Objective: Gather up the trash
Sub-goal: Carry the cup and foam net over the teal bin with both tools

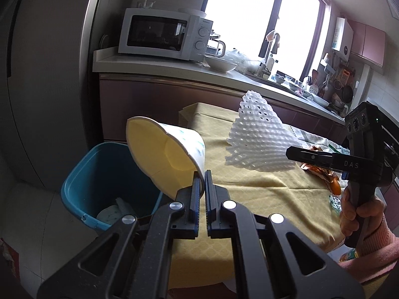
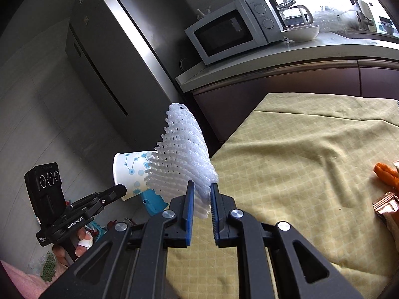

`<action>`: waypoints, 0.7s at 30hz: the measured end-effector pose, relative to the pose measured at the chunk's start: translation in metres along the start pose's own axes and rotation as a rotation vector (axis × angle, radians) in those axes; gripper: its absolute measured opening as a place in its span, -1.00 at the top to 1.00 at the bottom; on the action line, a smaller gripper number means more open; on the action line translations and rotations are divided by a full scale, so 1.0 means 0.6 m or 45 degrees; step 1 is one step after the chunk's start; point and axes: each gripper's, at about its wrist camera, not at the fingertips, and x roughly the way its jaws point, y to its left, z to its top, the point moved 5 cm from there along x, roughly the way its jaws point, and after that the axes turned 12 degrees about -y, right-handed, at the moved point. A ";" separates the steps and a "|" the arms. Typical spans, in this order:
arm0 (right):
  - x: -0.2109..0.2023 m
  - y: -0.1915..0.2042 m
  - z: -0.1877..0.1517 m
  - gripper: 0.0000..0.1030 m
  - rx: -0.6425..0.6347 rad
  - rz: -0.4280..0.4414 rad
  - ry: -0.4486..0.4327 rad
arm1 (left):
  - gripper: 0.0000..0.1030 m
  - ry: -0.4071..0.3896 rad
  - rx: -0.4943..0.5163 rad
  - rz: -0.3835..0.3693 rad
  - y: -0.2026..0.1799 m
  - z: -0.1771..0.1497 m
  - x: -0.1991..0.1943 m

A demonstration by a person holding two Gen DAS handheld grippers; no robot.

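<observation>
Paper cup over blue bin; foam net beside.

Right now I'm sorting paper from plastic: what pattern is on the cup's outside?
The paper cup is white with blue dots joined by thin lines; clearest in the right wrist view.

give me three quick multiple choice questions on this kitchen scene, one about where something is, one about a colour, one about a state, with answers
1. Where is the microwave?
A. on the counter beside the fridge
B. on the floor
C. on the yellow tablecloth

2. What colour is the trash bin?
A. red
B. blue
C. white

3. What is the left gripper doing?
A. hanging open, nothing held
B. shut on the paper cup
C. shut on a spoon

Answers:
1 A: it sits on the white counter next to the fridge.
2 B: its walls are blue.
3 B: its pads pinch the cup's rim, the cup tilted above the bin.
</observation>
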 end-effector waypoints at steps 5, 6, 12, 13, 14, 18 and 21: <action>0.029 0.015 0.004 0.77 -0.012 0.030 0.029 | 0.92 -0.005 -0.015 0.051 0.033 0.002 -0.006; 0.033 0.018 0.004 0.77 -0.015 0.035 0.034 | 0.92 -0.006 -0.018 0.060 0.038 0.002 -0.006; 0.064 0.034 0.003 0.77 -0.038 0.049 0.068 | 0.92 -0.003 -0.034 0.106 0.061 0.001 -0.005; 0.071 0.038 0.003 0.77 -0.044 0.050 0.075 | 0.92 0.000 -0.040 0.115 0.067 0.000 -0.003; 0.078 0.040 0.004 0.77 -0.048 0.051 0.082 | 0.92 0.003 -0.046 0.124 0.073 -0.001 -0.001; 0.108 0.056 0.003 0.77 -0.080 0.050 0.116 | 0.92 0.018 -0.059 0.163 0.092 -0.008 0.007; 0.136 0.065 -0.001 0.77 -0.095 0.046 0.151 | 0.92 0.037 -0.067 0.188 0.106 -0.014 0.016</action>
